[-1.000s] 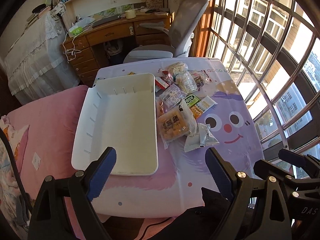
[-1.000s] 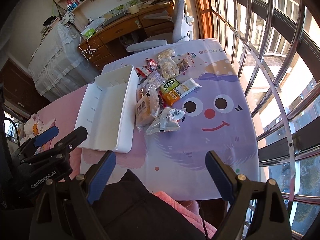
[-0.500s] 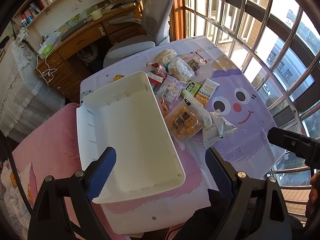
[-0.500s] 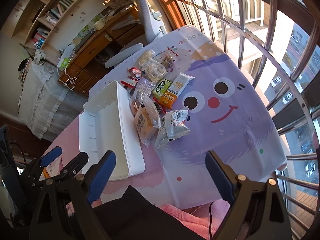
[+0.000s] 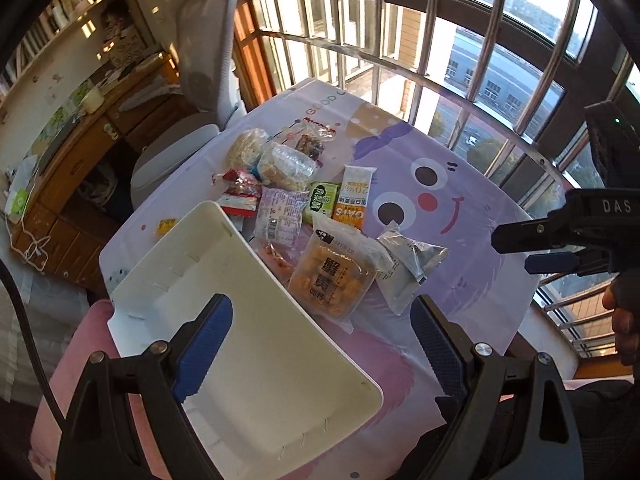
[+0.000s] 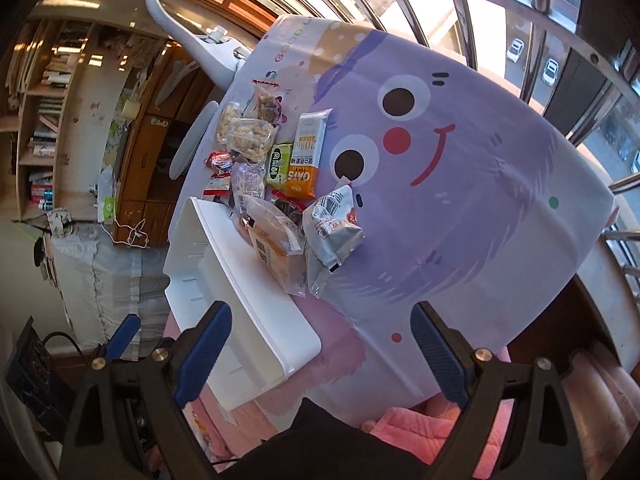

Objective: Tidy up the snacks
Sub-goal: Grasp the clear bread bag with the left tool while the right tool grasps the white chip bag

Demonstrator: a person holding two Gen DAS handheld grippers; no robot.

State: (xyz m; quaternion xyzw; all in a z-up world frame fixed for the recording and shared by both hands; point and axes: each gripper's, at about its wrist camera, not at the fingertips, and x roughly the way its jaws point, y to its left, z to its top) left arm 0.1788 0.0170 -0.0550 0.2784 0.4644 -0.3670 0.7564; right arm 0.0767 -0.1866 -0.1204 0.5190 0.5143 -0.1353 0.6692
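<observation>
An empty white bin (image 5: 240,320) (image 6: 224,280) lies on the table's left side. Beside it sits a pile of snack packets: an orange packet (image 5: 334,276) (image 6: 276,248), a silver packet (image 5: 408,264) (image 6: 332,224), an orange bar (image 5: 354,196) (image 6: 306,152), a green packet (image 5: 322,200) (image 6: 279,164) and clear bags (image 5: 286,164) (image 6: 246,136). My left gripper (image 5: 320,348) is open and empty, above the bin's near end. My right gripper (image 6: 320,348) is open and empty, above the table's near edge; it also shows at the right of the left wrist view (image 5: 560,248).
The table wears a purple cartoon-face cloth (image 5: 432,200) (image 6: 440,184). A grey office chair (image 5: 200,80) and a wooden desk (image 5: 80,148) stand beyond it. Barred windows (image 5: 440,40) curve around the right. Pink bedding (image 6: 420,428) lies near the front edge.
Both grippers have moved closer to the table and swung right, so bin and snacks look larger and more tilted. Both stay open and empty.
</observation>
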